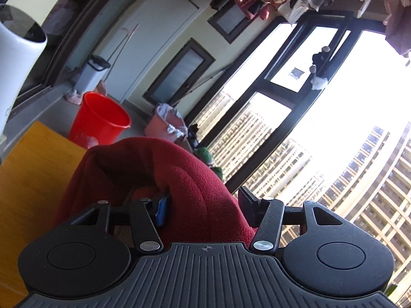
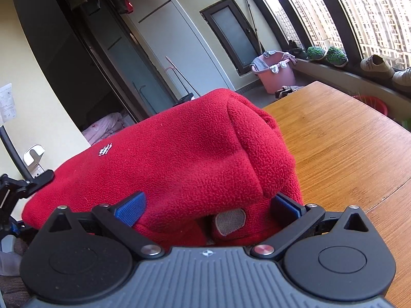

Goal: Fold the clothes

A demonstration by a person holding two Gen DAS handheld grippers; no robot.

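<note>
While the red fleece garment (image 1: 179, 179) hangs bunched above the wooden surface (image 1: 30, 169), left tongs (image 1: 203, 205) clench one thick fold, right tongs (image 2: 208, 205) clench its other end, apparently lifting both ends for folding.

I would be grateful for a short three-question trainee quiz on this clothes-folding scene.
1. True or false: the red fleece garment lies bunched between the fingers of the right gripper.
2. What colour is the bucket beyond the wooden table in the left wrist view?
3. Where do the green shoes sit: A) on the table, B) on the window ledge, C) in the pink basket?

Key: 1 true; 2 red; 3 B.
</note>
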